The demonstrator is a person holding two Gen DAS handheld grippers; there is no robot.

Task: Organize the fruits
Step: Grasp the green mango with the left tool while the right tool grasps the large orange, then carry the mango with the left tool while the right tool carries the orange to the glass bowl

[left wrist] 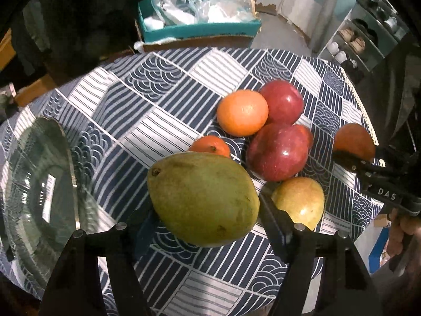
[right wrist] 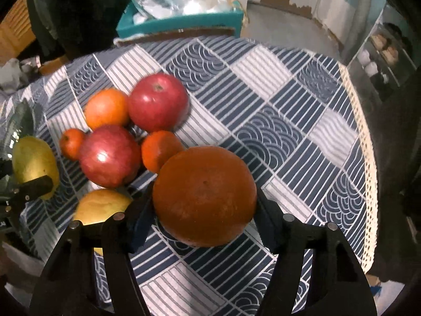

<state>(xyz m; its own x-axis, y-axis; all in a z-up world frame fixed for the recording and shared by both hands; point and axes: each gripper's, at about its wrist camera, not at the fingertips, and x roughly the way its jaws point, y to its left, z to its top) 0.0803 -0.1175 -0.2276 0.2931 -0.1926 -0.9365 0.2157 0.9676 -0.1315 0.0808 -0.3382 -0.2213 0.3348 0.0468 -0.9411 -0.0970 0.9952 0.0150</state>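
Note:
My left gripper (left wrist: 206, 206) is shut on a big green mango (left wrist: 202, 197), held just above the patterned tablecloth (left wrist: 158, 100). A glass bowl (left wrist: 39, 184) stands at the left. On the cloth lie an orange (left wrist: 242, 113), two red apples (left wrist: 282, 102) (left wrist: 277, 152), a small tangerine (left wrist: 210, 144) and a yellow mango (left wrist: 300, 202). My right gripper (right wrist: 205, 208) is shut on a large orange (right wrist: 205, 194), lifted off the cloth. The right wrist view shows the pile (right wrist: 109, 155) to the left, a second tangerine (right wrist: 158, 150) and the left gripper's mango (right wrist: 34, 166).
A teal box (left wrist: 200, 29) with plastic bags sits beyond the table's far edge. A shelf unit (left wrist: 368, 34) stands at the right. The cloth's lace trim (right wrist: 368, 158) marks the table's right edge. A dark garment hangs at the far left.

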